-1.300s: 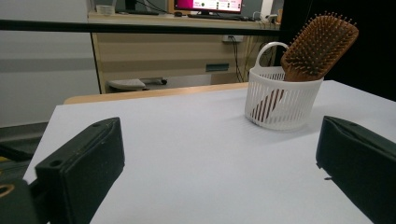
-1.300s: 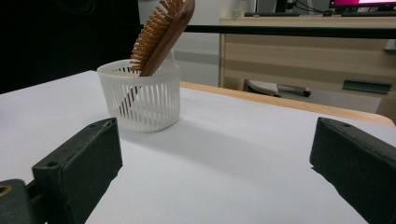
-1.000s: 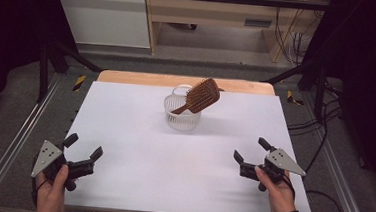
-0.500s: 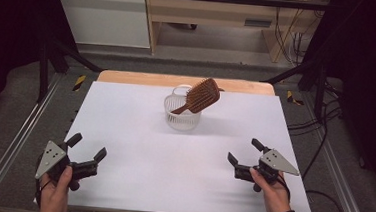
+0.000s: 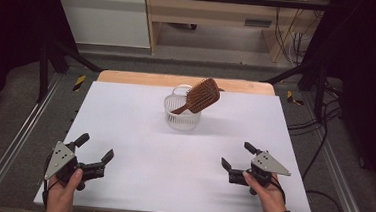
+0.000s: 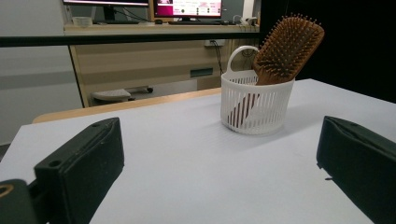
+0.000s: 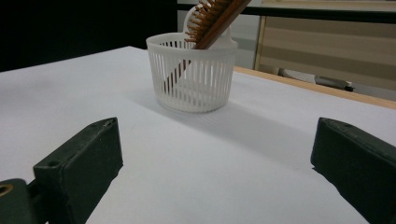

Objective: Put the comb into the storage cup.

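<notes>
Nearest to me, both tongs rest low at the near edge of the desk, one in each hand. The left tongs have their jaws spread wide with nothing between them, and the right tongs are just as wide and just as empty. In each gripper view the two black, blocky jaws stand at the bottom corners with bare white desk between them.

Ahead of both, well apart from either, stands the basket, roughly midway between the two tongs and toward the far side. From the left tongs it lies forward and to the right; from the right tongs, forward and to the left. The right tongs look a little closer to it, though the difference is small.

The basket is a small round tub of white slatted plastic with a loop handle on its far rim. The brush stands in it handle down. Its long axis leans up and over the rim toward the right tongs' side, so the oval head sticks out above the rim. It looks like brown wood, the head studded with pins, and I'd judge the head the easier part to pinch.

Beyond the white sheet a strip of bare wood edges the desk.
</notes>
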The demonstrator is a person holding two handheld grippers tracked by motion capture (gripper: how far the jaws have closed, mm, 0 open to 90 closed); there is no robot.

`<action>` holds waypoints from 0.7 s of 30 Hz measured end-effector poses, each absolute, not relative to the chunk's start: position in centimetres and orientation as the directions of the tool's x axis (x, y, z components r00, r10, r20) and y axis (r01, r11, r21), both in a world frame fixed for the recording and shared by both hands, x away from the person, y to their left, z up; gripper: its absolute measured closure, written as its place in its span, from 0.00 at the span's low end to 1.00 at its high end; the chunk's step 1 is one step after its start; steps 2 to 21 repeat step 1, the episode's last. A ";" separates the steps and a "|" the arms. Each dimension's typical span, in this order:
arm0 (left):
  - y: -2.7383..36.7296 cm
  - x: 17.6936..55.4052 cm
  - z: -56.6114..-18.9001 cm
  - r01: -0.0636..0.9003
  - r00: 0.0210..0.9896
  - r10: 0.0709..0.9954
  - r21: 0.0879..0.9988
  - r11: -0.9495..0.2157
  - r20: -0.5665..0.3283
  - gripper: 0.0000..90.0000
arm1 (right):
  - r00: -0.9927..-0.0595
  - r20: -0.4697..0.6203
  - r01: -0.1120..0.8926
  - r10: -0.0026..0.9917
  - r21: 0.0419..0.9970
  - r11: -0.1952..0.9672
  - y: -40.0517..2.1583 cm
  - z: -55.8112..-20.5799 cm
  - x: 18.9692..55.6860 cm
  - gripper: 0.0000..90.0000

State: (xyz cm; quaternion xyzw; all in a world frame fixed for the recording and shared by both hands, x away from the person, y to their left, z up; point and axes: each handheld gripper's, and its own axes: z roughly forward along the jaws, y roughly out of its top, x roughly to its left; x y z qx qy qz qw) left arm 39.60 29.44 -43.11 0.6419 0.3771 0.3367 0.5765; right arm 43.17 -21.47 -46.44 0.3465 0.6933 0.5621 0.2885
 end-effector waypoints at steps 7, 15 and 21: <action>29.5 39.6 -43.1 0.097 0.487 0.873 0.994 -0.049 -0.004 0.01 | -0.591 -0.009 0.161 0.806 0.978 0.129 -21.5 -46.5 43.2 0.03; 29.5 39.6 -43.1 0.097 0.487 0.873 0.994 -0.049 -0.004 0.01 | -0.591 -0.009 0.161 0.806 0.978 0.129 -21.5 -46.5 43.2 0.03; 29.5 39.6 -43.1 0.097 0.487 0.873 0.994 -0.049 -0.004 0.01 | -0.591 -0.009 0.161 0.806 0.978 0.129 -21.5 -46.5 43.2 0.03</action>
